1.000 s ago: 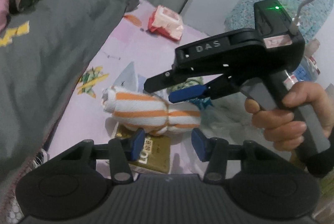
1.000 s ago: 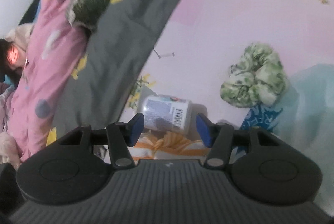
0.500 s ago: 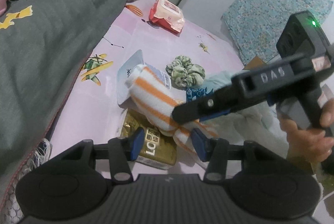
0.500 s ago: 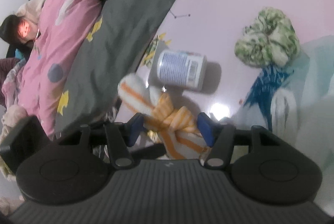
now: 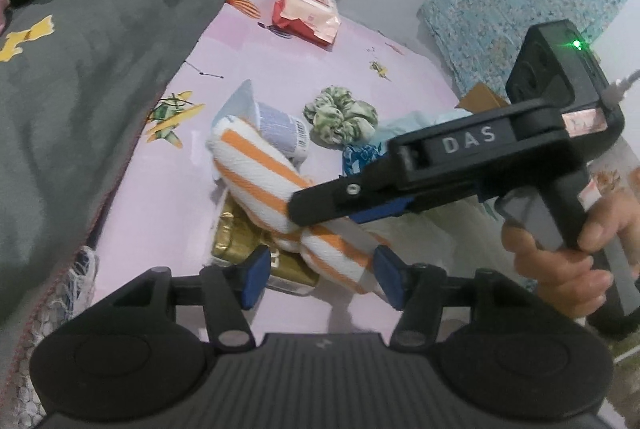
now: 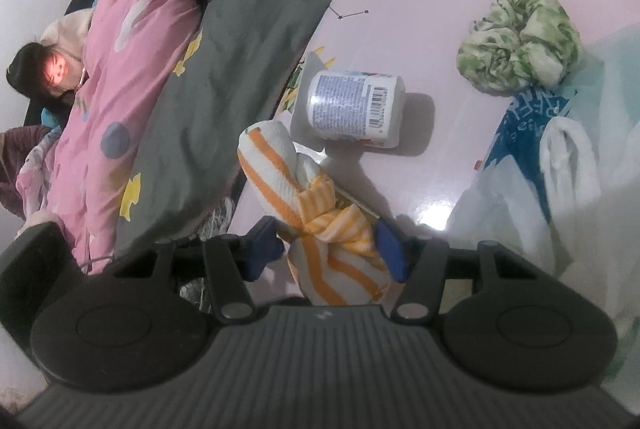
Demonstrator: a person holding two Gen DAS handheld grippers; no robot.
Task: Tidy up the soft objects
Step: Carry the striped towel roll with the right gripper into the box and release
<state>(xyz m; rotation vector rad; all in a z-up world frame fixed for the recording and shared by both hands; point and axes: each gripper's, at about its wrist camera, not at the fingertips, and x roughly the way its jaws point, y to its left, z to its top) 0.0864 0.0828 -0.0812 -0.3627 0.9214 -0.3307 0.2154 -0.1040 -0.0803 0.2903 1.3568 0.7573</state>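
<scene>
A knotted white towel with orange stripes [image 5: 256, 169] [image 6: 272, 157] slants above the pink sheet [image 5: 168, 197]. My right gripper [image 6: 327, 249] [image 5: 316, 217] has the knot between its blue pads, and its jaws are closing on it. The towel's lower end hangs between the pads of my left gripper [image 5: 322, 279], whose jaws are opening with gaps on both sides. A green scrunchie [image 5: 340, 115] [image 6: 520, 37] lies further back on the sheet.
A tipped plastic pot [image 5: 282, 127] [image 6: 356, 109] and a gold packet [image 5: 240, 245] lie under the towel. A white-and-blue plastic bag [image 6: 560, 169] sits right, a red wipes pack [image 5: 306, 11] far back. A grey blanket [image 5: 80, 69] fills the left, where a person [image 6: 52, 69] lies.
The right gripper came in over the towel and its pads now sit around the knot. The left gripper's pads have spread apart from the towel's end.
</scene>
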